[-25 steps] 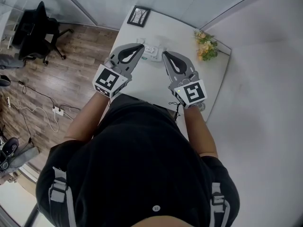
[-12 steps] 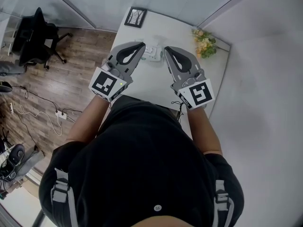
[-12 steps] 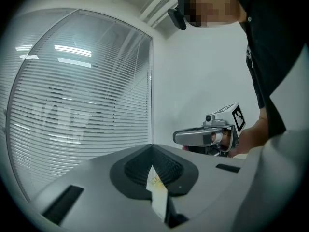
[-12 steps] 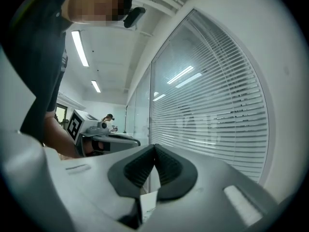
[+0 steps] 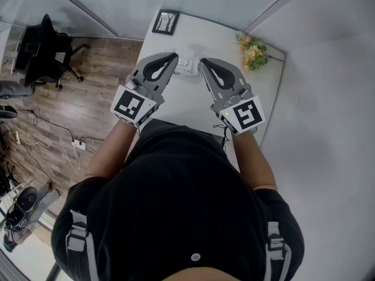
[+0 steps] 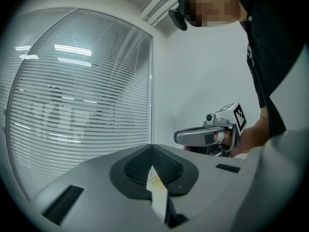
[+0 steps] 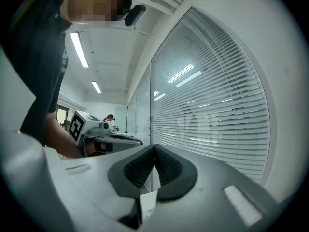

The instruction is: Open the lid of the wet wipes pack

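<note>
Upper centre: the white wet wipes pack [image 5: 188, 67] lies on the white counter [image 5: 202, 37], between the clenched, empty grey left tool [image 5: 173, 57] and right tool [image 5: 204, 62].

Frame [image 5: 166, 22] sitting at far left corner of table [image 5: 205, 37]. Flowers [image 5: 252, 51] sitting at far right corner, well apart from frame. Black chair [image 5: 41, 48] standing on wood floor [image 5: 99, 75], left of table. Power strip [image 5: 79, 145] lying on floor.

Was a bright, glass-walled office corner.
Had a white table [image 5: 205, 37] against pale walls [image 5: 328, 127], wood-plank floor [image 5: 94, 92] at left with a black office chair [image 5: 44, 48] and loose cables [image 5: 58, 136], slatted blinds [image 7: 217, 124] behind glass, strip lights [image 7: 78, 50] overhead.
</note>
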Action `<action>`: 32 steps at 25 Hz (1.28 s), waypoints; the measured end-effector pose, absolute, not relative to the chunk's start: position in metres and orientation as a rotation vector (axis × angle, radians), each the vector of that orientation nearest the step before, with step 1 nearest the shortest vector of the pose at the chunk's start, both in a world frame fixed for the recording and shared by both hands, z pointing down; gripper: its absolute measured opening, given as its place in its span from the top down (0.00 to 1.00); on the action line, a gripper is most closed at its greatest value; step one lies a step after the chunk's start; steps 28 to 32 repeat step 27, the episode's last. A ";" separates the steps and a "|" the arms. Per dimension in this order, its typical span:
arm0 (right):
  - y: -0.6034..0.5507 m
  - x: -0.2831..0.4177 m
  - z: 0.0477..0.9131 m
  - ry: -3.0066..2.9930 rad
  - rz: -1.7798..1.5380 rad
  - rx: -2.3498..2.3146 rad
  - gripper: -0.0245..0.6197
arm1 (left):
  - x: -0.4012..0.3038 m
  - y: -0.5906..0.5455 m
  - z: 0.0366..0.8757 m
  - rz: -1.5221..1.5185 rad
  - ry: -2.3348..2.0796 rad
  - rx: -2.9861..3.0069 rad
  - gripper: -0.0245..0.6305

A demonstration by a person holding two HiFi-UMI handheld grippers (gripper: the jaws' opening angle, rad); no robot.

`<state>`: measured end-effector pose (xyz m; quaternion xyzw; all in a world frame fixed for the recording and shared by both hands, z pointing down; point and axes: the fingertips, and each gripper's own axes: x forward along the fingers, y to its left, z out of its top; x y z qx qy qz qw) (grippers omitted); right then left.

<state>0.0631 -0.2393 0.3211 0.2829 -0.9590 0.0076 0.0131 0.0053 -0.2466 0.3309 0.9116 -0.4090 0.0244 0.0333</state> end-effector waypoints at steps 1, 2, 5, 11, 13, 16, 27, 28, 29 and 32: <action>-0.240 0.063 0.322 -2.989 0.025 0.879 0.95 | 0.006 -0.247 0.331 0.076 -1.259 2.801 0.95; -0.240 0.063 0.322 -2.990 0.025 0.877 0.95 | 0.006 -0.248 0.331 0.078 -1.260 2.800 0.95; -0.241 0.064 0.322 -2.990 0.020 0.875 0.95 | 0.006 -0.248 0.332 0.081 -1.266 2.807 0.95; -0.242 0.063 0.320 -2.988 0.020 0.879 0.95 | 0.005 -0.249 0.329 0.067 -1.271 2.804 0.95; -0.241 0.064 0.320 -2.987 0.014 0.881 0.95 | 0.007 -0.248 0.327 0.064 -1.270 2.812 0.95; -0.240 0.068 0.320 -2.987 0.006 0.884 0.95 | 0.012 -0.246 0.324 0.064 -1.257 2.819 0.95; -0.230 0.069 0.318 -2.988 0.012 0.877 0.95 | 0.013 -0.237 0.325 0.076 -1.265 2.818 0.95; -0.230 0.069 0.318 -2.988 0.012 0.877 0.95 | 0.013 -0.237 0.325 0.076 -1.265 2.818 0.95; -0.230 0.069 0.318 -2.988 0.012 0.877 0.95 | 0.013 -0.237 0.325 0.076 -1.265 2.818 0.95; -0.230 0.069 0.318 -2.988 0.012 0.877 0.95 | 0.013 -0.237 0.325 0.076 -1.265 2.818 0.95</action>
